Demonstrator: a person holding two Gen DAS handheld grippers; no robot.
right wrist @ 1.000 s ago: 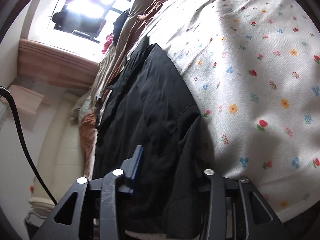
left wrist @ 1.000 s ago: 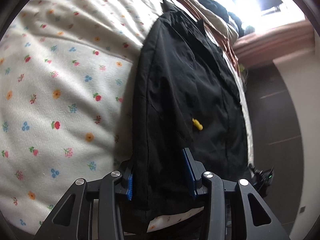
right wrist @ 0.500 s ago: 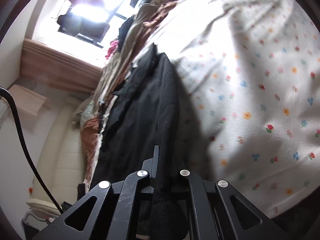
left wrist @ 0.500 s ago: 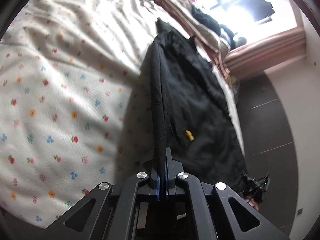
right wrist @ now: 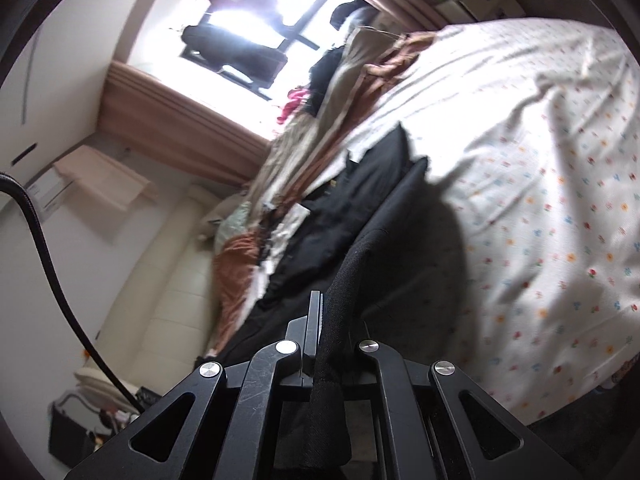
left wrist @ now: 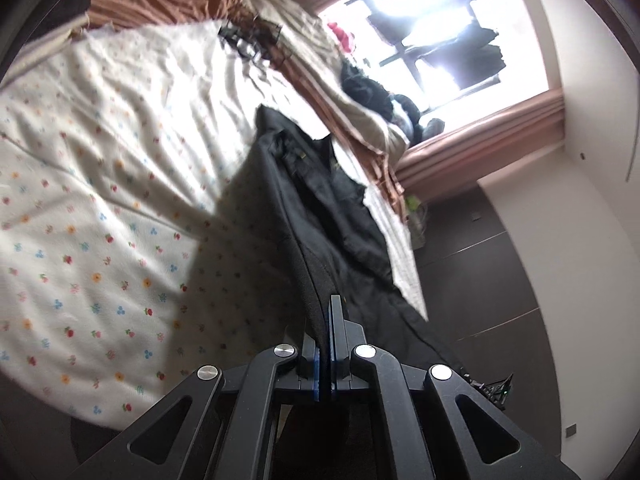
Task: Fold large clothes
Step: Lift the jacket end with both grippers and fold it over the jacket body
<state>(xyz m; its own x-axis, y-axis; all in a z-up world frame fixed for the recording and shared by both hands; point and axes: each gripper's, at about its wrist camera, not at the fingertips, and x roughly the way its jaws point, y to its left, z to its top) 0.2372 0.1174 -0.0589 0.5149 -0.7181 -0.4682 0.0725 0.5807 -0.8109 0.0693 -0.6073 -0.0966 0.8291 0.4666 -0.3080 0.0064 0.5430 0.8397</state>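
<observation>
Both tools clenched on the near hem of the black garment (left wrist: 320, 208): left tool (left wrist: 325, 344) pinching one corner, right tool (right wrist: 318, 336) the other, likely to raise the edge taut and carry it over toward the collar for a fold. Far half of the garment resting on the bed, near half lifted clear, casting shadow on the floral sheet (left wrist: 100, 200). Soft, rumpled bedding underneath, so creases likely. Heap of brown and beige clothes (right wrist: 320, 120) beyond the collar, below a bright window (left wrist: 432, 28). Dark floor (left wrist: 500, 300) alongside the bed.
</observation>
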